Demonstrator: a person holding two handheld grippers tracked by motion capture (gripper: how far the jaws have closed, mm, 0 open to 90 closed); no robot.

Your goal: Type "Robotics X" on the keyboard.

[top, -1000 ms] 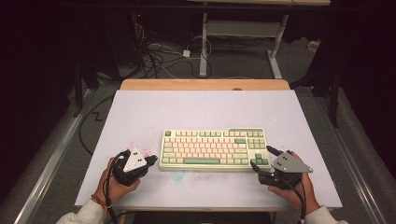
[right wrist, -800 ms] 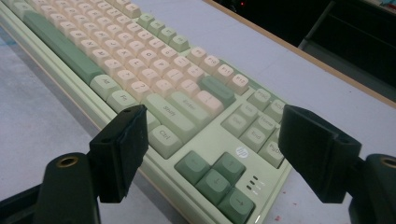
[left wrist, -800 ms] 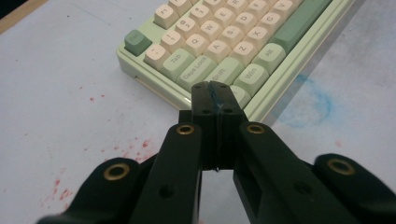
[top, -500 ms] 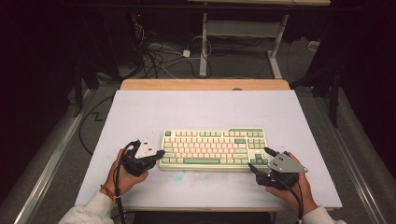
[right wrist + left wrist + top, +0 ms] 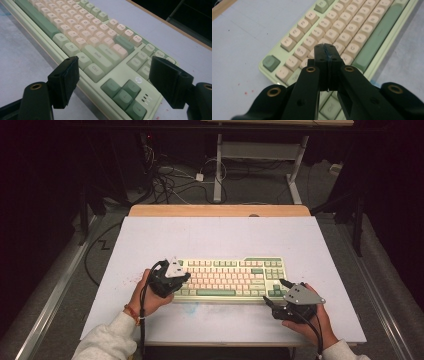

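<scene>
At keyboard point(image 5: 230, 277): left gripper point(image 5: 186, 278), jaws closed and empty, over left-end keys; right gripper point(image 5: 274, 293), jaws apart, astride near right corner. Nothing gripped yet; pressing or lifting remains.

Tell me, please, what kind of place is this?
Probably a lab or workshop for recording: a keyboard alone on a covered table, cables tangled on the floor, dark surroundings.

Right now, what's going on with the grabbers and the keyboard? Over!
Left gripper jaws shut, over the keyboard's left end keys. Right gripper jaws open around its right front corner, not gripping. Nothing in the way.
</scene>
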